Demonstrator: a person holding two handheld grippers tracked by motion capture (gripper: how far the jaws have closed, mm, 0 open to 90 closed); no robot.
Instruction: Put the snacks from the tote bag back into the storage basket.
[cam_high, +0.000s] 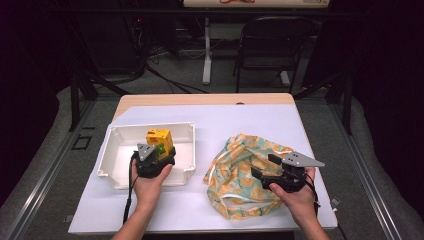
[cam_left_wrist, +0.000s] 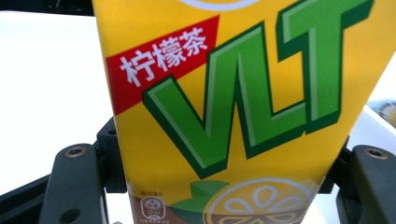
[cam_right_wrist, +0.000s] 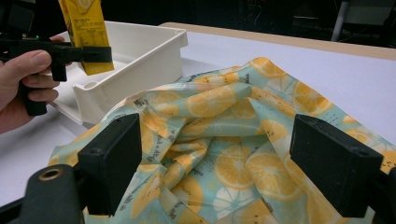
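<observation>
1. High view: left gripper grasps the lemon tea carton, upright, over the white tray. Fabric bag lies to that claw's right, under the right gripper.
2. Left gripper view: carton clamped between both jaws, long axis running away from the claw.
3. Right gripper view: jaws released, spread above the bag, nothing between them; tray wall beyond at left, open table to the right.

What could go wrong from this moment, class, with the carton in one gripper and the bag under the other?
1. The left gripper grips the yellow drink carton near its lower end, above the white tray; it might tip or slip.
2. The fruit-print bag lies crumpled with no clear opening; the right gripper, open over it, may pinch several layers together.
</observation>
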